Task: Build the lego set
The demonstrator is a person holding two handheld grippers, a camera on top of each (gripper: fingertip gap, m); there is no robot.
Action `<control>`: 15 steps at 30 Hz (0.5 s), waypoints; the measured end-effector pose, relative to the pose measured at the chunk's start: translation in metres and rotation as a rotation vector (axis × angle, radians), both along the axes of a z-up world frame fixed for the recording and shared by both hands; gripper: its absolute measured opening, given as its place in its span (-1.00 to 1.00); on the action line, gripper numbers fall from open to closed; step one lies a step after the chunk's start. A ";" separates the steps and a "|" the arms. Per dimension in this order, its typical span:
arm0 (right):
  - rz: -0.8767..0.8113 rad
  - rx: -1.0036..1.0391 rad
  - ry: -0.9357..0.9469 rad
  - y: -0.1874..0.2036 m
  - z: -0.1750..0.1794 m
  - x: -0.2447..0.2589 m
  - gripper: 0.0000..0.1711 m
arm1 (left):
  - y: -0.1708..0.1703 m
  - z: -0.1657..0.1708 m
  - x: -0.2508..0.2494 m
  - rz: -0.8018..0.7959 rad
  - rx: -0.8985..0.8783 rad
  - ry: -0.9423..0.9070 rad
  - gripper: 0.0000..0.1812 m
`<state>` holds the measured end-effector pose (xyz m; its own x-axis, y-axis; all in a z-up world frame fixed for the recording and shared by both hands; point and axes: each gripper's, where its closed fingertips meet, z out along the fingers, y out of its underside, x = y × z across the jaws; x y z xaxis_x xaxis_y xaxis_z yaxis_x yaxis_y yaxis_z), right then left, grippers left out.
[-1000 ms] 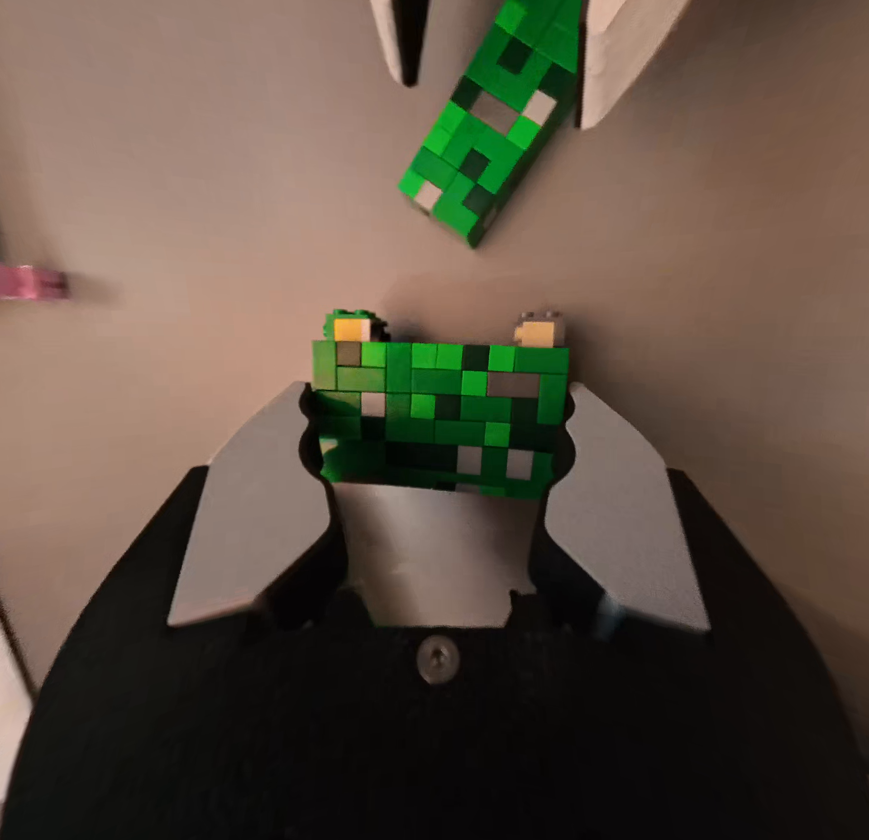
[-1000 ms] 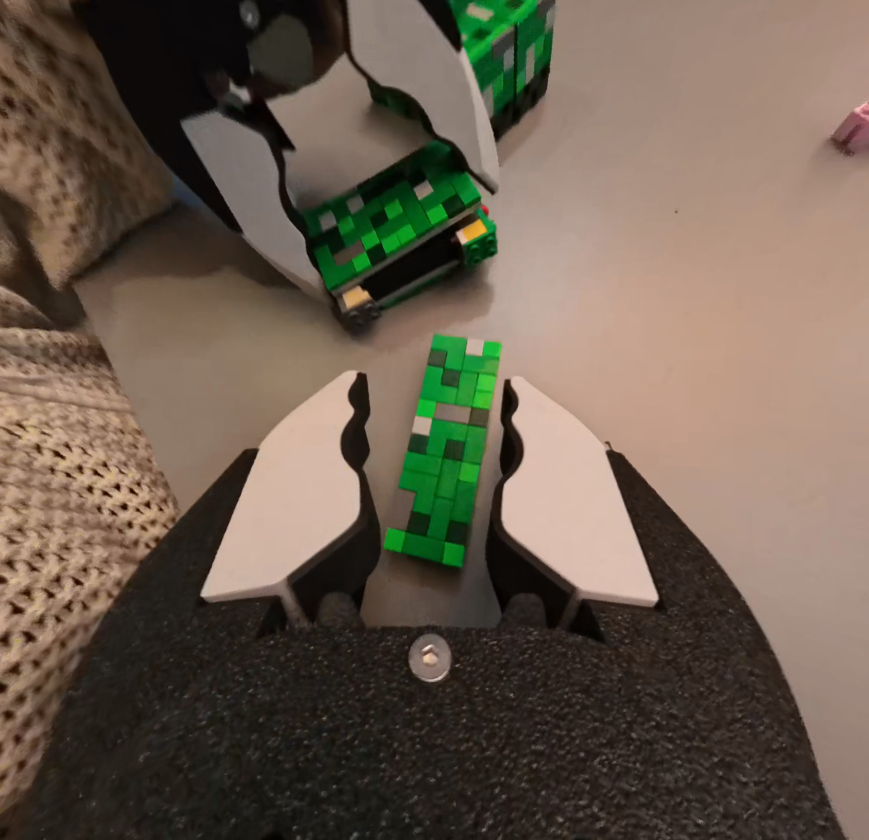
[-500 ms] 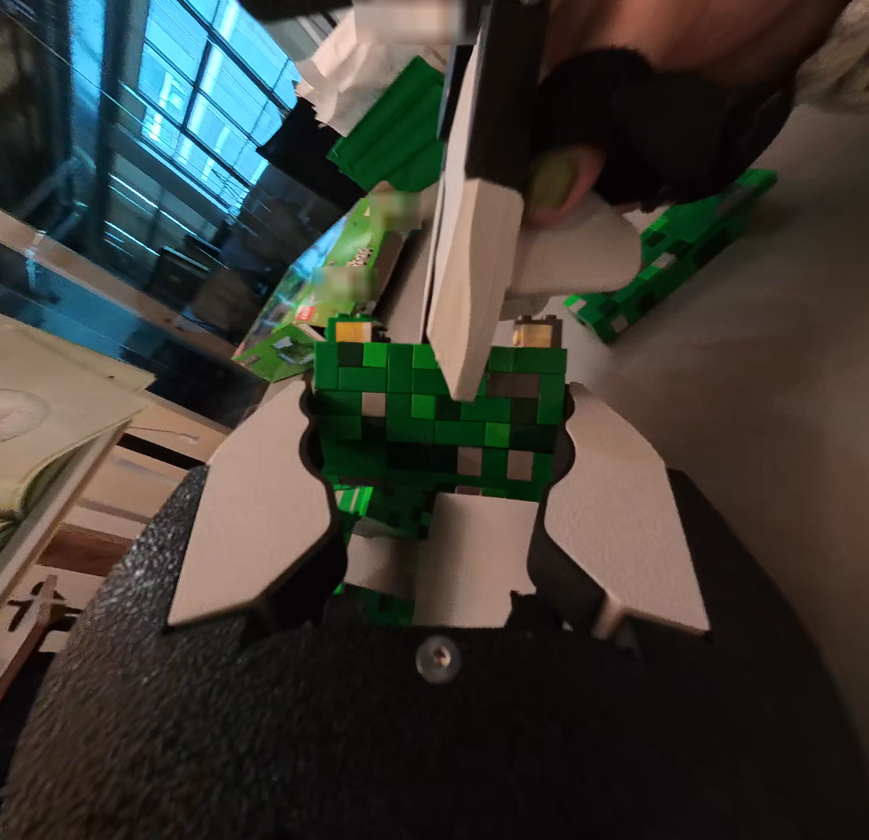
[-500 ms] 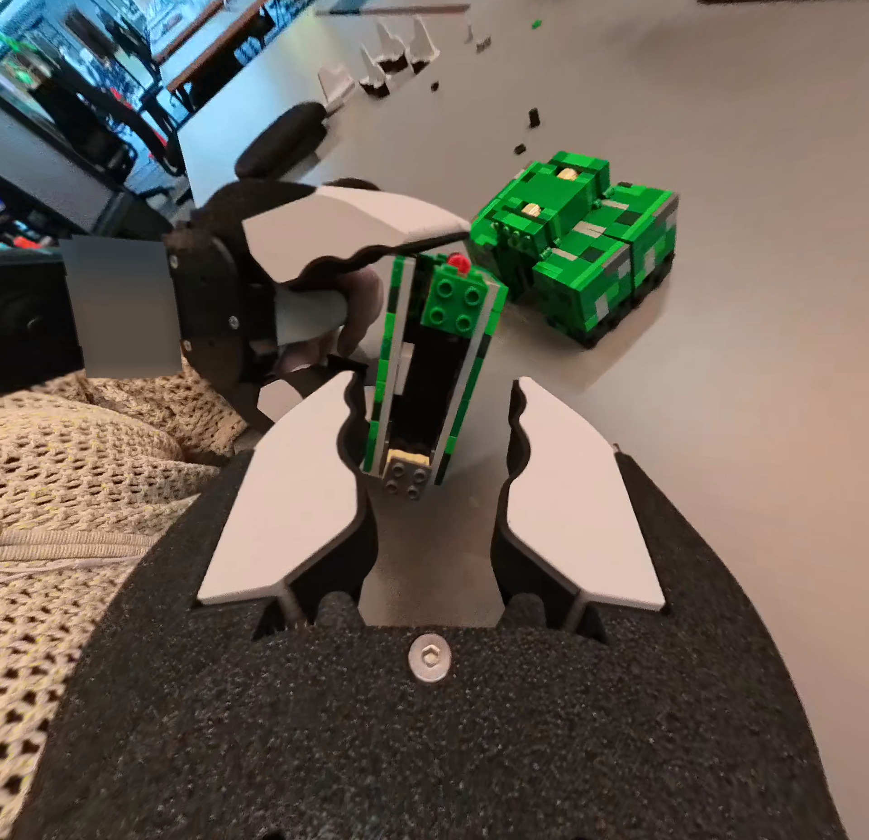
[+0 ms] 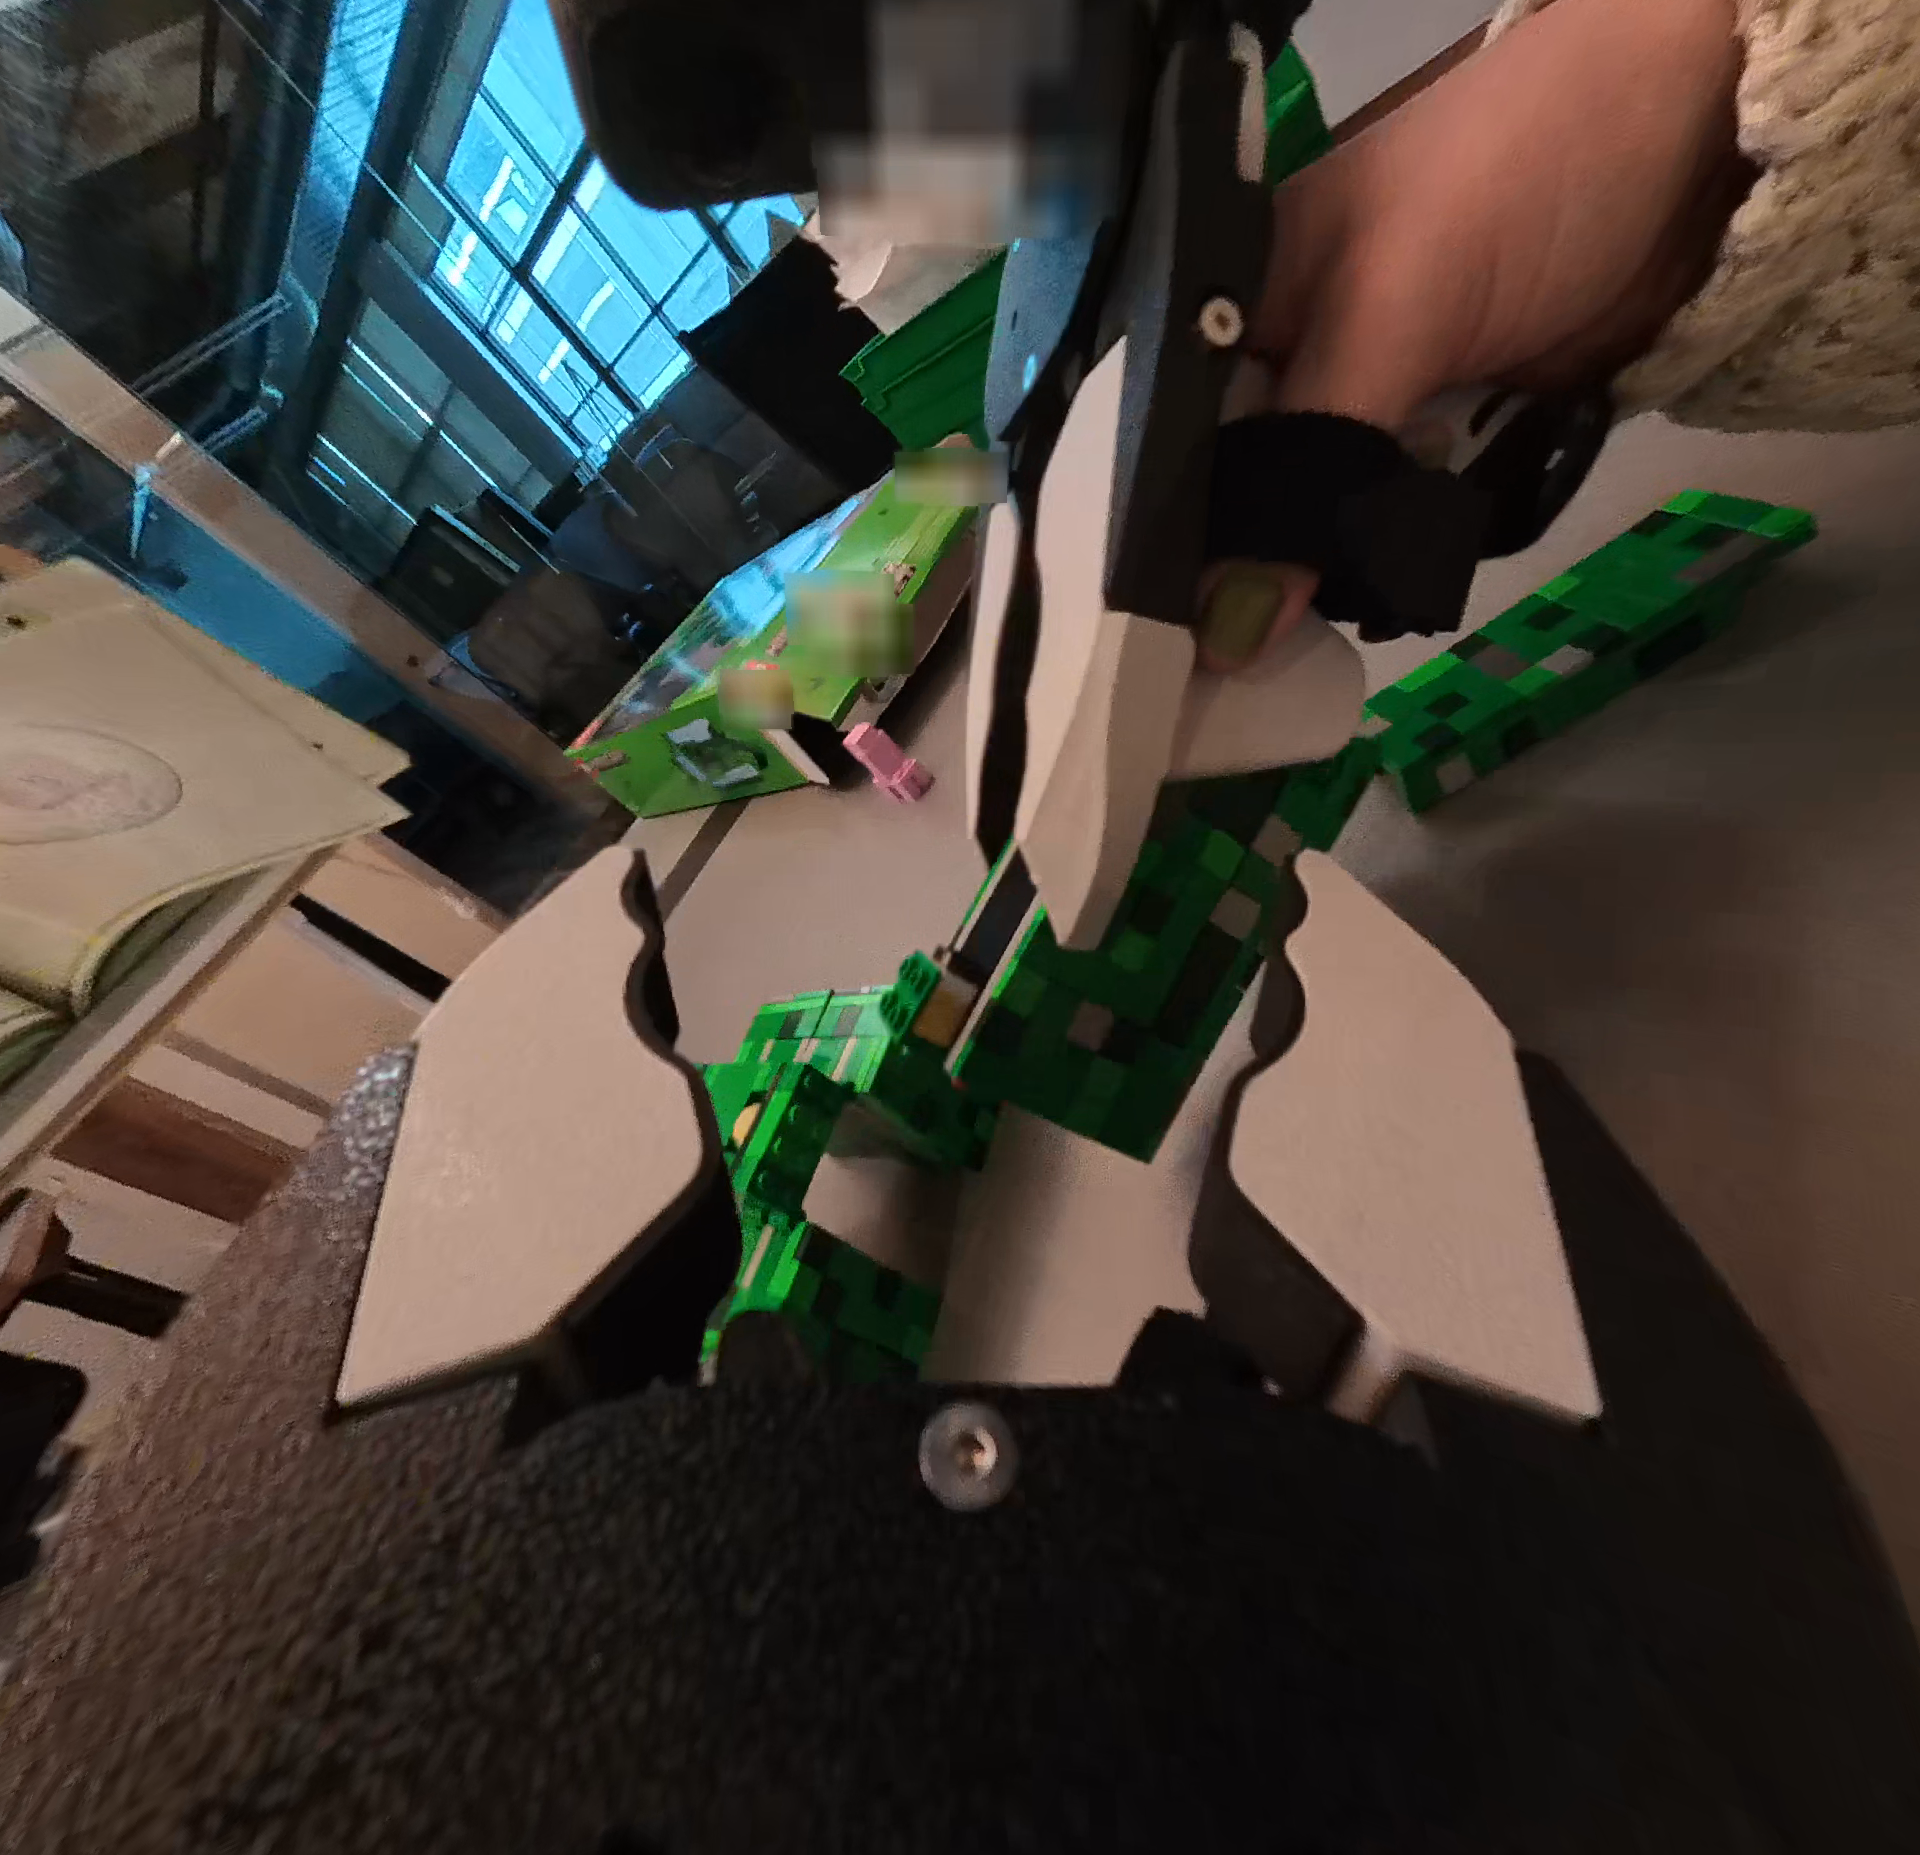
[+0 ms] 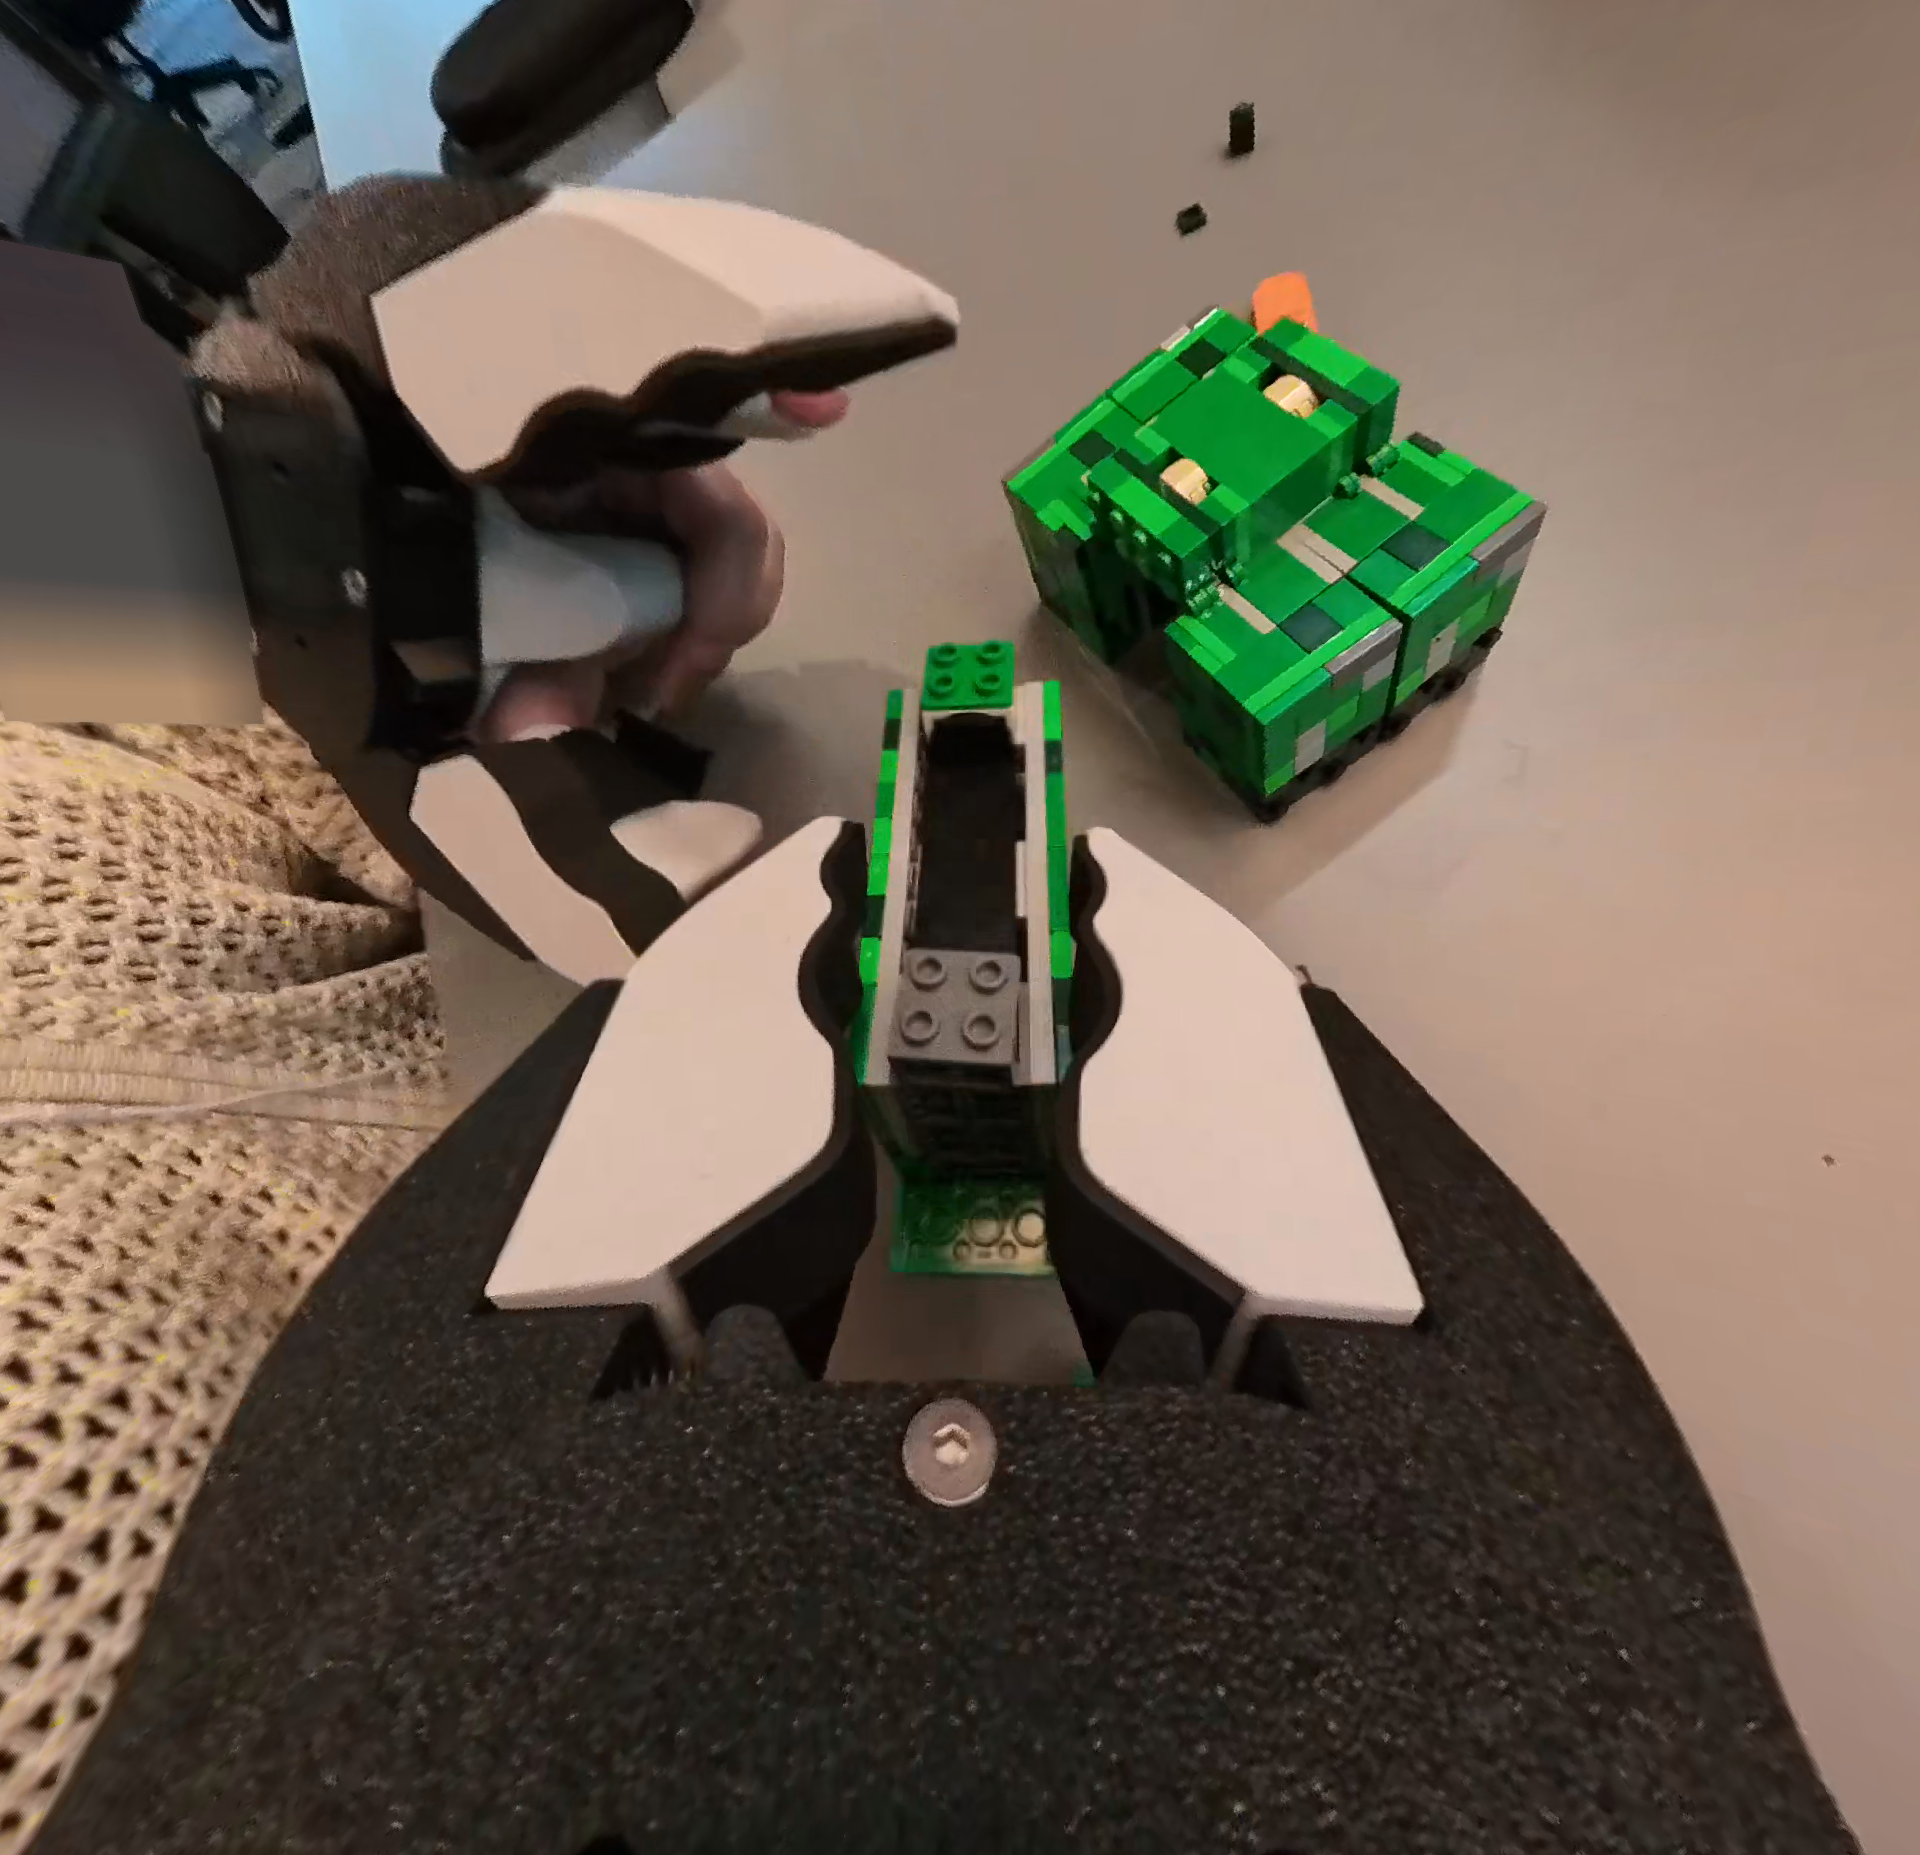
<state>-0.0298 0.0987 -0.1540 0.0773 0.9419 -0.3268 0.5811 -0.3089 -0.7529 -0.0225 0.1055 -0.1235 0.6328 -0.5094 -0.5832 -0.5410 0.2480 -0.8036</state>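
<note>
My right gripper (image 6: 964, 849) is shut on a hollow green Lego block (image 6: 966, 1016) with a grey 2x2 brick at its near end and a green 2x2 brick at the far end. It holds the block above the table. In the left wrist view my left gripper (image 5: 966, 932) is open and empty, and the right gripper's fingers (image 5: 1081, 766) hold the block (image 5: 1132, 995) between its jaws. A chunky green cube assembly (image 6: 1278, 558) stands on the table to the right and also shows in the left wrist view (image 5: 831, 1109). A long flat green panel (image 5: 1590, 642) lies on the table.
A green Lego box (image 5: 769, 704) and a small pink piece (image 5: 888, 761) lie farther back. An open book (image 5: 125, 787) sits at the left. An orange piece (image 6: 1283, 299) lies behind the cube, with small black bits (image 6: 1238, 127) beyond. A knitted sleeve (image 6: 156, 974) is at the left. Only a small space, under 4 cm, lies between the two pairs of fingers.
My left gripper has let go of the green block and opened. My right gripper has left the long panel on the table and shut on the block.
</note>
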 end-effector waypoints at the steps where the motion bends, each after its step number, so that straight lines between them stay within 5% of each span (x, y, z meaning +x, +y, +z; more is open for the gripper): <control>1: 0.008 0.009 -0.014 0.002 -0.003 0.001 -0.57 | 0.000 -0.002 -0.003 0.002 -0.019 -0.007 0.21; 15: 0.314 0.265 -0.055 -0.004 -0.033 0.021 -0.54 | -0.001 -0.023 -0.018 -0.036 -0.179 -0.051 0.18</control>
